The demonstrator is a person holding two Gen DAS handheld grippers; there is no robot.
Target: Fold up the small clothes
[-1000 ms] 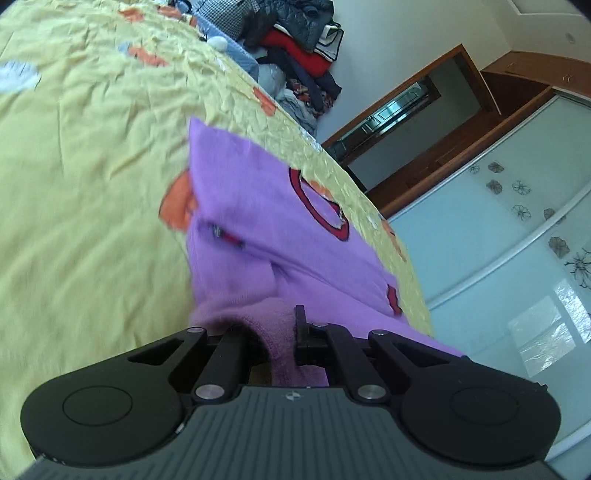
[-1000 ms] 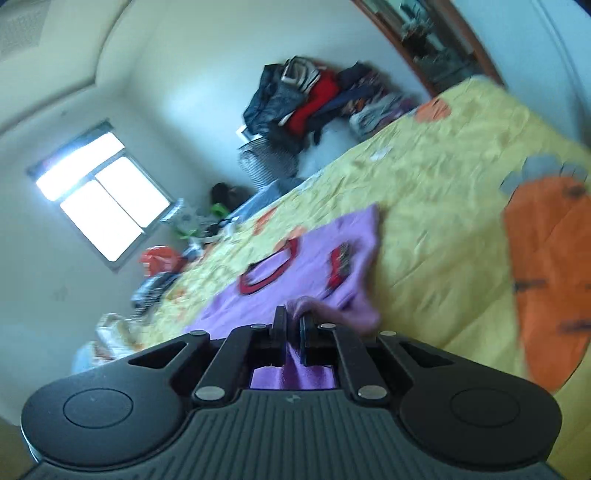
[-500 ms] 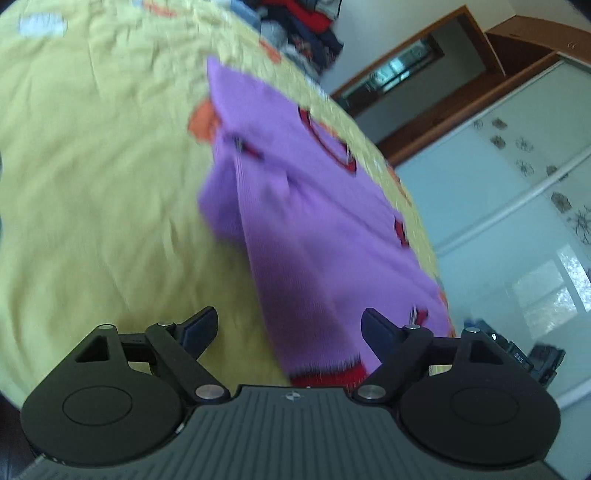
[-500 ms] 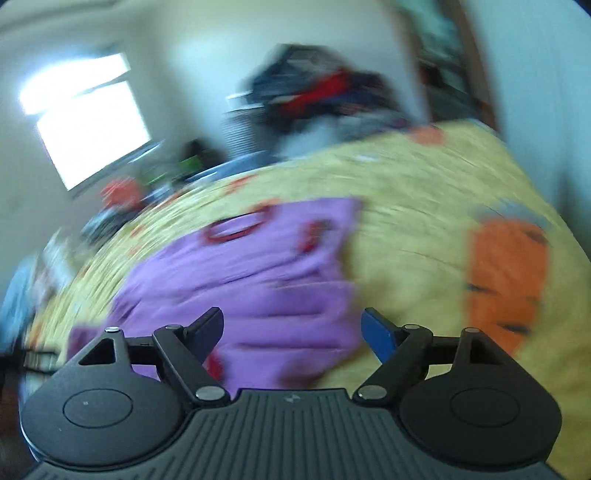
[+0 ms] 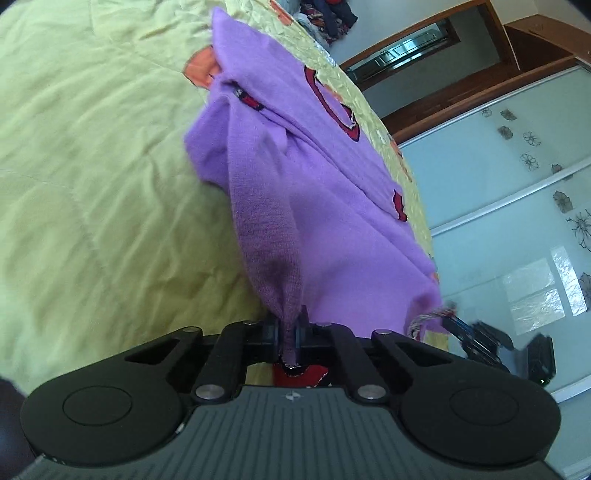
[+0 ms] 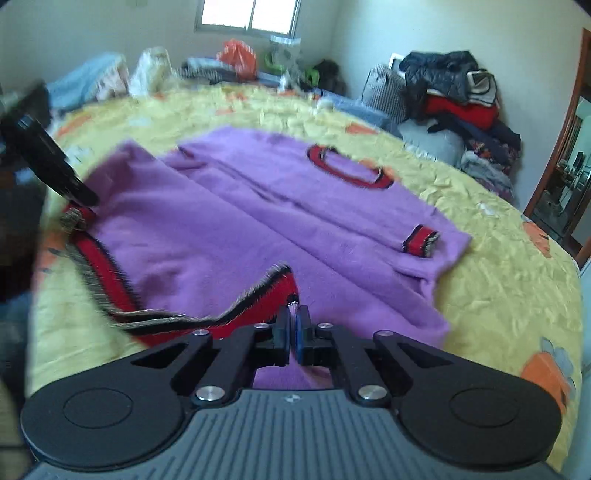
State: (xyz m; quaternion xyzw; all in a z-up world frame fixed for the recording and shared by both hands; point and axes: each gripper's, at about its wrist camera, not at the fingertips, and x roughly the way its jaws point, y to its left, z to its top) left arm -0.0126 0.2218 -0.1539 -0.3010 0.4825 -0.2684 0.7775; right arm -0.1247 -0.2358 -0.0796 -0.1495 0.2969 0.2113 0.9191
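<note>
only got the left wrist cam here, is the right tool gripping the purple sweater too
Observer: Yes, the right tool is shut on the red hem band of the sweater.
Operator: how does the hem run between the tools
Observer: It sags in a curve toward the yellow bedspread, then rises to the left tool.
Operator: anything behind the bed
Observer: A window on the far wall.
</note>
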